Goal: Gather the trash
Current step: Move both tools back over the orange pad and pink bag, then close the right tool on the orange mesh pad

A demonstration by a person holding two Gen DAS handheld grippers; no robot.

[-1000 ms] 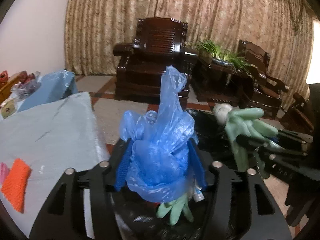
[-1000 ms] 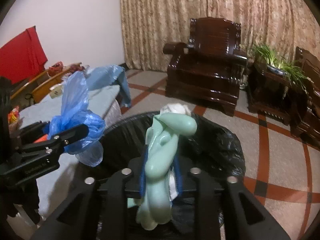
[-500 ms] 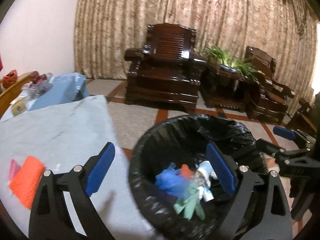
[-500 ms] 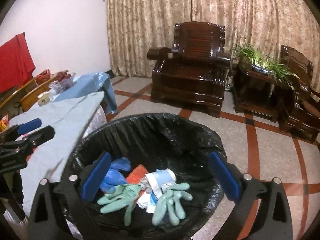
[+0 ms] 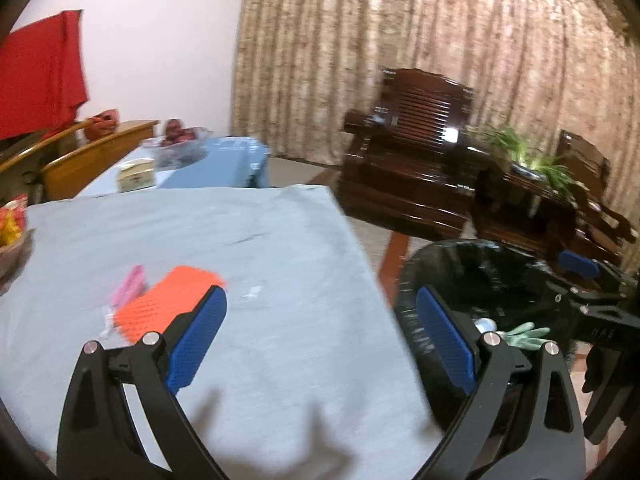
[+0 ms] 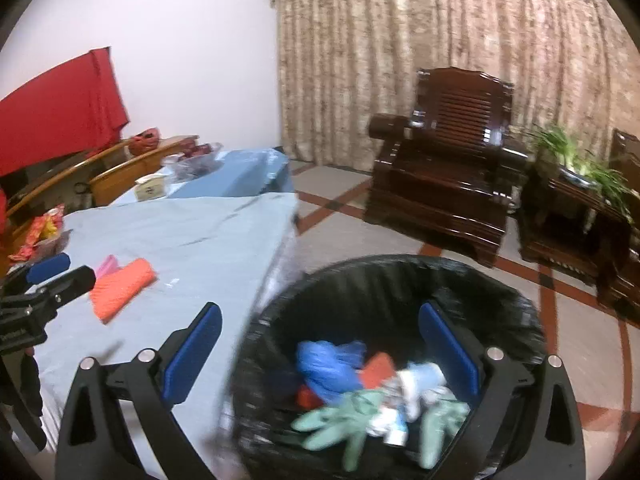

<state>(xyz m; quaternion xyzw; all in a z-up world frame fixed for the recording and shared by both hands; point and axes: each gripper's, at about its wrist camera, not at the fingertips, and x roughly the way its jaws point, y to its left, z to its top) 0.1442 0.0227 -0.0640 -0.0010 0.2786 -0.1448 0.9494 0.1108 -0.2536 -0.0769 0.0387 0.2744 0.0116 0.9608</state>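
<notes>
My left gripper (image 5: pixel 320 296) stands open and empty above the light blue tablecloth (image 5: pixel 260 240). An orange mesh piece (image 5: pixel 168 304) lies just beyond its left finger, with a pink wrapper (image 5: pixel 130 284) beside it. My right gripper (image 6: pixel 320 308) is open and empty, straddling the near rim of the black-lined bin (image 6: pixel 400 268). Inside the bin lie a blue plastic bag (image 6: pixel 324 364), green gloves (image 6: pixel 344 420), an orange scrap and white bits. The bin (image 5: pixel 480 264) stands off the table's right edge. The orange mesh piece (image 6: pixel 122 288) also shows in the right wrist view.
A dark wooden armchair (image 6: pixel 444 184) and a plant stand (image 6: pixel 576 208) stand behind the bin on the tiled floor. A bowl of snack packets (image 5: pixel 10 232) sits at the table's left edge. Behind it is a second table with a small box (image 5: pixel 136 176), wooden chairs and a red cloth.
Both grippers opened; the blue bag and the green glove dropped into the bin. Both grippers then swung left, the left one from over the bin to over the table.
</notes>
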